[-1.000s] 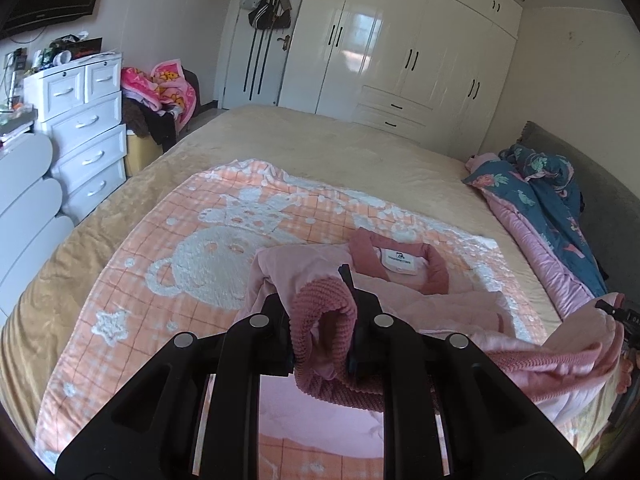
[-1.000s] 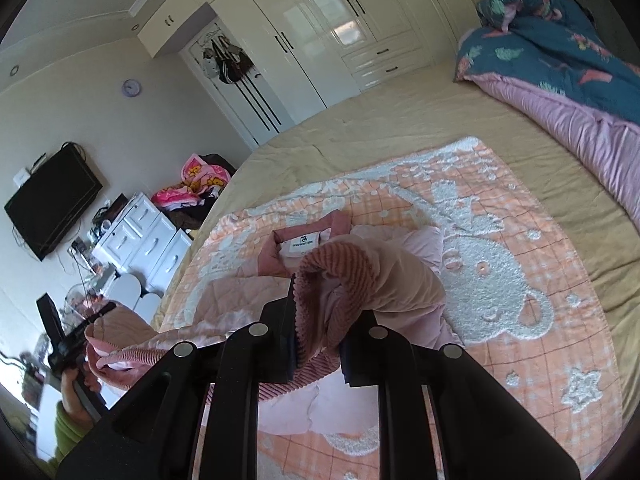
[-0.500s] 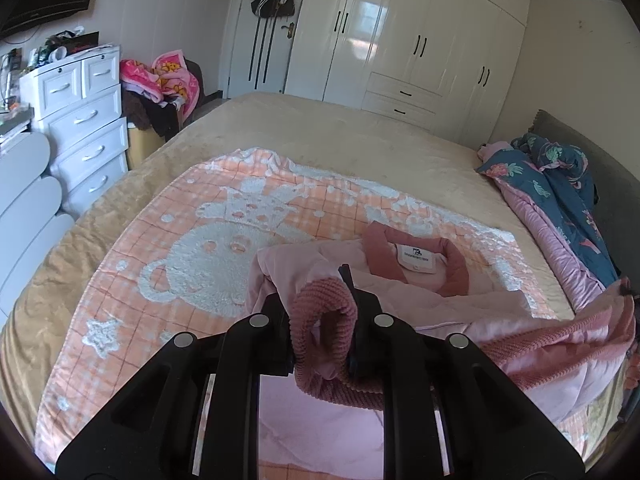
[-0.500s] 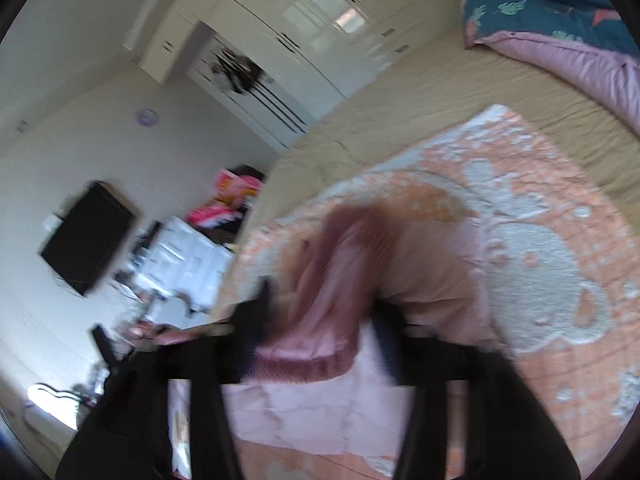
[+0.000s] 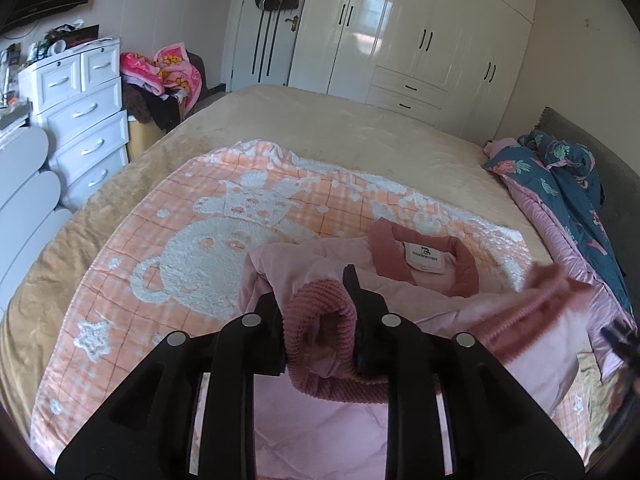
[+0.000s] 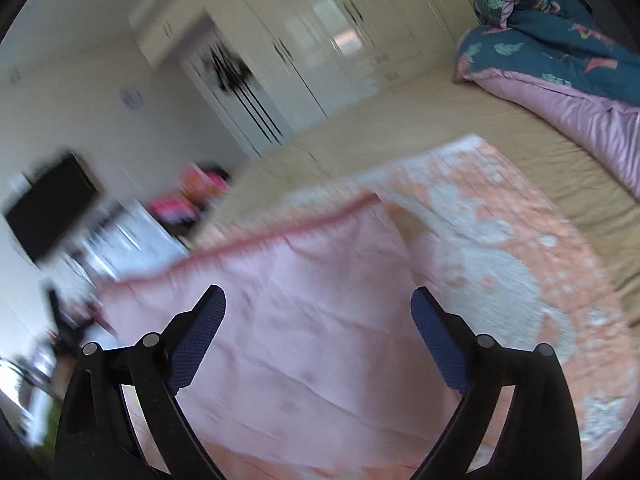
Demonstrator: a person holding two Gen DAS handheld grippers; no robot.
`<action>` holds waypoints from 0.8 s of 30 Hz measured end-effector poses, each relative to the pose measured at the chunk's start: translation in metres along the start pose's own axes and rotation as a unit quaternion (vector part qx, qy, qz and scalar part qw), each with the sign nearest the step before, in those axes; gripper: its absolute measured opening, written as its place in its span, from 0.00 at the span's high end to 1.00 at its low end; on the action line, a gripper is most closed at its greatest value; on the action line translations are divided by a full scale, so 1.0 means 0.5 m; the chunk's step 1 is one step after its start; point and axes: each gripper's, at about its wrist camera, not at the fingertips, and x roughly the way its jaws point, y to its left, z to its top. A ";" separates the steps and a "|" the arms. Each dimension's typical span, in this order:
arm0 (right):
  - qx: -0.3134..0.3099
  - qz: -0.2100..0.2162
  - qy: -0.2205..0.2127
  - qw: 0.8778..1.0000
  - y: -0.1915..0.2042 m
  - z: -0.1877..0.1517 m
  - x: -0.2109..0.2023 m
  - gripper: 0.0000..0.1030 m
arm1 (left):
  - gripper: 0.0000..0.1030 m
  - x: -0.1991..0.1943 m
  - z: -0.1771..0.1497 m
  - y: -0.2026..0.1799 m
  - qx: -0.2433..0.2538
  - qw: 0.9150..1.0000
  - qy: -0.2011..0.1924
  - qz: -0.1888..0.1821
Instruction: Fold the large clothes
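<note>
A large pale pink jacket (image 5: 400,292) with a darker ribbed collar (image 5: 424,256) and hem lies on an orange bear-pattern blanket (image 5: 192,248) on the bed. My left gripper (image 5: 318,320) is shut on the jacket's ribbed cuff (image 5: 320,312) and holds it just above the blanket. My right gripper (image 6: 316,320) is open and empty, with the pink jacket (image 6: 300,320) spread flat below it. The right wrist view is blurred by motion. The ribbed hem (image 6: 280,232) runs across its far edge.
The beige bed cover (image 5: 360,136) stretches to white wardrobes (image 5: 420,40) at the back. A dark floral quilt with pink lining (image 5: 560,184) is heaped on the right side. White drawers (image 5: 80,120) and a pile of clothes (image 5: 164,72) stand on the left.
My right gripper has opened and let go of the ribbed cuff it held; the jacket now lies flat under it. My left gripper keeps its hold and has moved slightly forward.
</note>
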 end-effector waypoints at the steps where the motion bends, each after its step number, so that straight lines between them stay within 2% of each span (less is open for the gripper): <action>1: -0.012 -0.015 0.014 1.000 0.002 -0.013 0.018 0.10 | 0.82 0.002 0.000 0.000 -0.002 1.000 0.001 -0.002; 3: -0.029 -0.046 0.042 0.998 0.003 -0.042 0.053 0.10 | 0.78 0.008 -0.003 0.000 -0.005 1.000 0.003 -0.003; 5: -0.031 -0.060 0.060 0.996 0.000 -0.065 0.074 0.09 | 0.72 0.008 -0.006 -0.001 -0.005 1.000 0.003 -0.005; 10: -0.032 -0.061 0.055 0.996 0.003 -0.094 0.072 0.09 | 0.42 -0.014 -0.006 -0.012 0.002 1.000 -0.009 -0.016; 16: -0.022 -0.044 0.045 0.998 0.002 -0.084 0.043 0.09 | 0.29 -0.061 0.005 -0.044 0.028 0.999 -0.038 -0.022; 20: -0.040 -0.042 0.025 0.998 0.023 -0.076 0.007 0.09 | 0.26 -0.086 0.006 -0.063 0.046 0.997 -0.050 -0.019; 22: -0.050 -0.046 0.015 0.998 0.030 -0.073 -0.007 0.09 | 0.15 -0.093 0.005 -0.068 0.053 0.997 -0.054 -0.014; 24: -0.066 -0.054 0.007 0.996 0.040 -0.071 -0.021 0.09 | 0.11 -0.099 0.001 -0.070 0.061 0.996 -0.058 -0.008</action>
